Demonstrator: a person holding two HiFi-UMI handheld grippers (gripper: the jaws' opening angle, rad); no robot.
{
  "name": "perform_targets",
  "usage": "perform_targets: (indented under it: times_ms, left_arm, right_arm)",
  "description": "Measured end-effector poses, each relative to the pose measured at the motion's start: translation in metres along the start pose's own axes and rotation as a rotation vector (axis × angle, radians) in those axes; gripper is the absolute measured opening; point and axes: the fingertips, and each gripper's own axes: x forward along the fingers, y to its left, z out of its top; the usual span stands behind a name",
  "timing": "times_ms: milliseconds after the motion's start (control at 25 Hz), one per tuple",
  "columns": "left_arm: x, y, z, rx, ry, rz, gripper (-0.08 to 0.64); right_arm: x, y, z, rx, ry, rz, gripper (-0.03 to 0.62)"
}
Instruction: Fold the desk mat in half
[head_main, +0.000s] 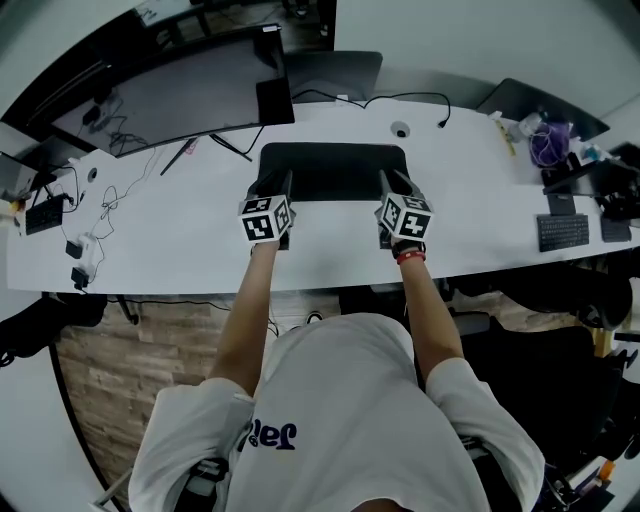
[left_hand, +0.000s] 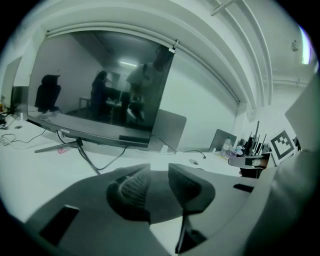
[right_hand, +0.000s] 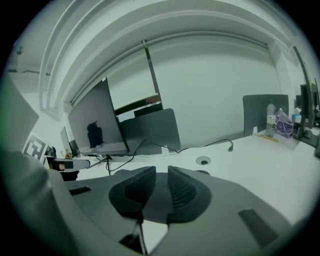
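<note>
The black desk mat (head_main: 333, 165) lies flat on the white desk (head_main: 200, 230), in front of the laptop stand. Both grippers hover at its near edge, the left gripper (head_main: 272, 186) at the mat's left end and the right gripper (head_main: 398, 184) at its right end. In the left gripper view the left gripper (left_hand: 159, 187) has ribbed pads (left_hand: 134, 187) standing apart, and only the dark mat shows through the gap. The right gripper (right_hand: 161, 187) has a narrower gap, with nothing pressed between its pads (right_hand: 184, 189).
A wide monitor (head_main: 170, 95) stands at the back left with cables (head_main: 120, 190) trailing over the desk. A laptop (head_main: 335, 70) sits behind the mat, with a cable hole (head_main: 401, 130) beside it. A small keyboard (head_main: 563, 232) and clutter (head_main: 548, 143) fill the right end.
</note>
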Motion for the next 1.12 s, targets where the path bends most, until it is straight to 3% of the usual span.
perform_targets:
  times_ms: [360, 1120]
  left_arm:
    - [-0.065, -0.019, 0.002, 0.061, -0.068, -0.015, 0.06]
    - [-0.16, -0.037, 0.011, 0.155, -0.192, -0.028, 0.021]
  right_arm:
    - [-0.062, 0.032, -0.001, -0.01, -0.078, 0.02, 0.054]
    - [-0.154, 0.073, -0.003, -0.069, -0.196, 0.038, 0.017]
